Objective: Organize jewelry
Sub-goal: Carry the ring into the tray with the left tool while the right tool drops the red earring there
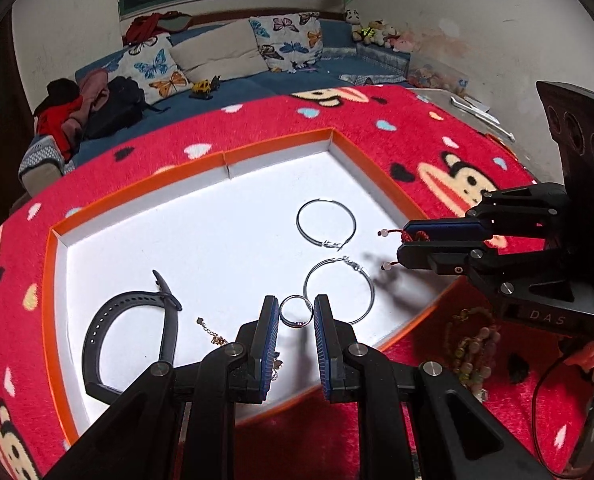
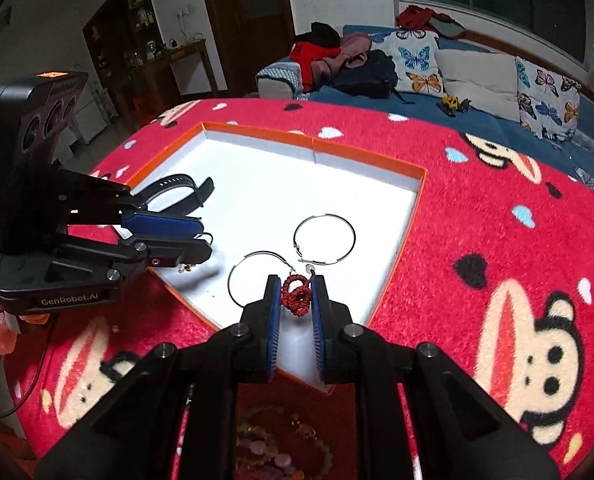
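Observation:
A white tray with an orange rim (image 1: 257, 148) (image 2: 257, 132) lies on a red cartoon blanket. In it lie two large silver hoop earrings (image 1: 326, 224) (image 1: 339, 290) (image 2: 324, 240), a black watch strap (image 1: 137, 320) (image 2: 177, 188) and a small gold chain (image 1: 213, 334). My left gripper (image 1: 295, 312) (image 2: 205, 240) holds a small silver ring (image 1: 295, 311) between its pads, just above the tray floor. My right gripper (image 2: 295, 292) (image 1: 401, 244) is shut on a red knotted cord bracelet (image 2: 295, 294) with white beads (image 1: 383, 233), over the tray's near edge.
A heap of beaded bracelets (image 1: 471, 348) (image 2: 273, 444) lies on the blanket in front of the tray. A blue sofa (image 1: 257, 76) with butterfly cushions stands behind the table. A cable (image 1: 537, 420) runs along the right side.

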The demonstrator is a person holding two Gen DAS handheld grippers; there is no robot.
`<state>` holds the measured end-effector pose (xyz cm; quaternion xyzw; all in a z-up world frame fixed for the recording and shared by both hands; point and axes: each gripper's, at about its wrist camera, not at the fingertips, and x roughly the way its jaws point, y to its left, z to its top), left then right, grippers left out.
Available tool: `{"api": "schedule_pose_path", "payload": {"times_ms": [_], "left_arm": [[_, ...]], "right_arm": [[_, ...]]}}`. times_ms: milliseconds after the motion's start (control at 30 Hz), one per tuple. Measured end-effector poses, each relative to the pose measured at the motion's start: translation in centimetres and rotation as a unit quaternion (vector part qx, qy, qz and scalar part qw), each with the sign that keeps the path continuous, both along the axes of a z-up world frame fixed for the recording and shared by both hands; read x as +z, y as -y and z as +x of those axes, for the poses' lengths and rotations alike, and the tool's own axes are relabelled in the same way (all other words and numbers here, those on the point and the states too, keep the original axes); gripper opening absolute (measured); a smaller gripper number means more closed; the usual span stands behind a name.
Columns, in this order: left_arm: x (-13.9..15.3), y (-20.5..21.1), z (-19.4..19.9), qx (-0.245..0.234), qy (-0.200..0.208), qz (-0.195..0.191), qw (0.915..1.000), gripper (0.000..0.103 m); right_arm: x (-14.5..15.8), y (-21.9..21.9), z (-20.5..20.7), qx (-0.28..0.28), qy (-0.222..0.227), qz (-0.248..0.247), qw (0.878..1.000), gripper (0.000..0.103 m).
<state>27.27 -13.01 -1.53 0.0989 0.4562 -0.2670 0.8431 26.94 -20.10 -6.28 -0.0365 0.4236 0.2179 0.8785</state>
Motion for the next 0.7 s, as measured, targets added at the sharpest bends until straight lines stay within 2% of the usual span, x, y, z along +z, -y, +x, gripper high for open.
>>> {"api": "schedule_pose_path", "payload": {"times_ms": [300,400,500,700], "left_arm": [[-1.1,0.5,0.6,-0.001,-0.008,0.004,1.0000,0.020],[-1.3,0.6,0.7,0.000,-0.009,0.009,0.9999,0.020],[-1.2,0.5,0.8,0.004,-0.013,0.006,0.9999,0.022],[-0.5,0.2,0.1,0.011,-0.010,0.004,0.9999,0.026]], "right_arm": [[-0.8,-0.3,0.7,-0.004,-0.012,-0.002,1.000,0.018],[-0.7,-0.2,0.7,-0.009,-0.009,-0.006,1.000,0.022],[-0.5,0.1,0.5,-0.010,-0.008,-0.001,1.000,0.038],[0.7,1.1,-0.9,-0.016,0.000,-0.002,1.000,0.038]]}}
